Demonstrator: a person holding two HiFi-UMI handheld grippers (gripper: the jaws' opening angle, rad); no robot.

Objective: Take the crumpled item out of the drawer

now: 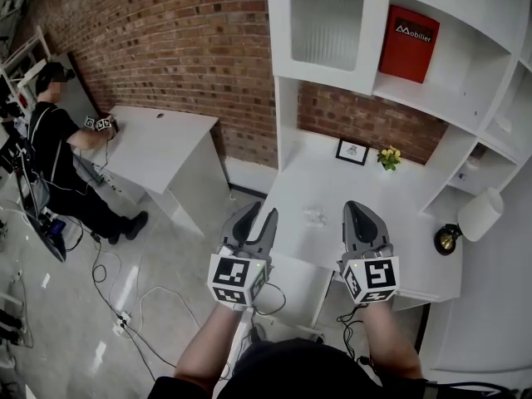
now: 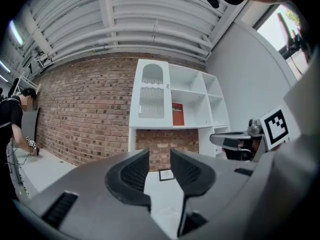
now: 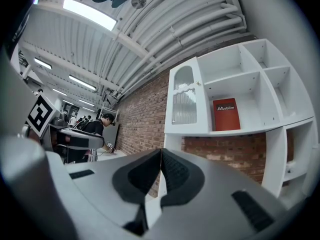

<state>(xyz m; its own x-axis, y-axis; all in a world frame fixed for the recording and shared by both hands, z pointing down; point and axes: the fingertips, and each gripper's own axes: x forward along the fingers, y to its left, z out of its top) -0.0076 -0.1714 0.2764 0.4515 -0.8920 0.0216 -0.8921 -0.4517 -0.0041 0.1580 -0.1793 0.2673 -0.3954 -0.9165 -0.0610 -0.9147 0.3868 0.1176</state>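
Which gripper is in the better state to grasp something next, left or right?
Left, probably. The left gripper has its jaws apart and empty; the right gripper has them together and must open first. Both hover alike at the white desk.

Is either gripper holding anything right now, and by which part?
Nothing is held. The left gripper is open and empty; the right gripper is shut with nothing between its jaws.

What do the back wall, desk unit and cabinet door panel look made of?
Back wall: bare red brick, matte, mortar joints showing. Desk unit: smooth white, probably painted or laminated board. Cabinet door panel: ribbed, translucent, glass or plastic.
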